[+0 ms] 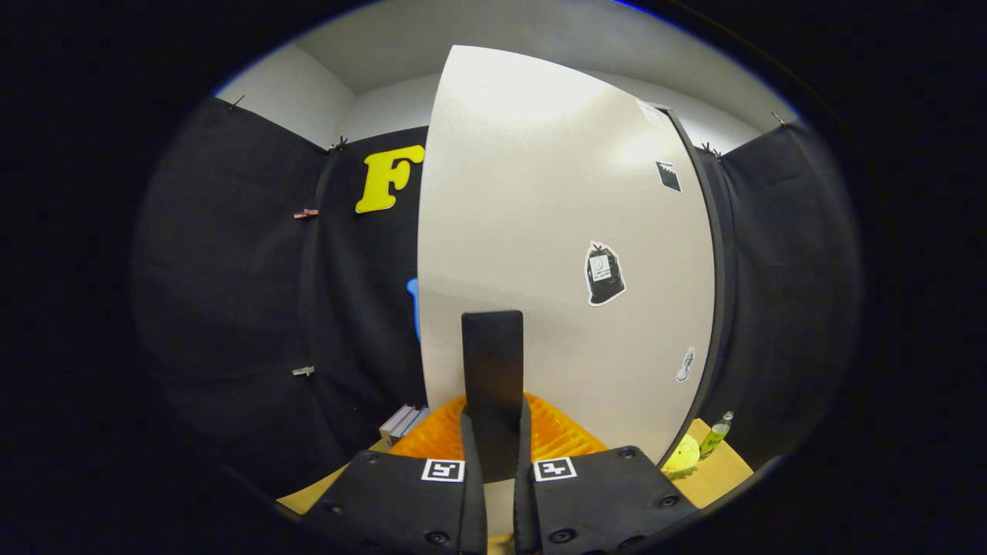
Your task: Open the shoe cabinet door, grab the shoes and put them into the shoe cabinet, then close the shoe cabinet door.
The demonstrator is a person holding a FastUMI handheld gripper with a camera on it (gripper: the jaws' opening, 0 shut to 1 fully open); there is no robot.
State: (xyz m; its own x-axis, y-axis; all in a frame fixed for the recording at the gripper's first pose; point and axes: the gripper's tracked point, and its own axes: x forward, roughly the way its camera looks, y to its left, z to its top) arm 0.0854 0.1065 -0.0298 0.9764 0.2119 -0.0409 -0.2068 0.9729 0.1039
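Door of the shoe cabinet stands just ahead of the gripper, whose fingers are drawn narrow around the dark flat handle; both seem to press on it. Whether this is the opening or the closing pull, I cannot tell; no shoes are in sight. Door is smooth, pale, glossy, with stickers. Beyond the fingers sits a ribbed orange thing. On the tan tabletop, toward its right edge, stand a small bottle and a yellow ball.

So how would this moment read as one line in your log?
stage: at door | gripper: shut on door handle | cabinet door: white, stickered
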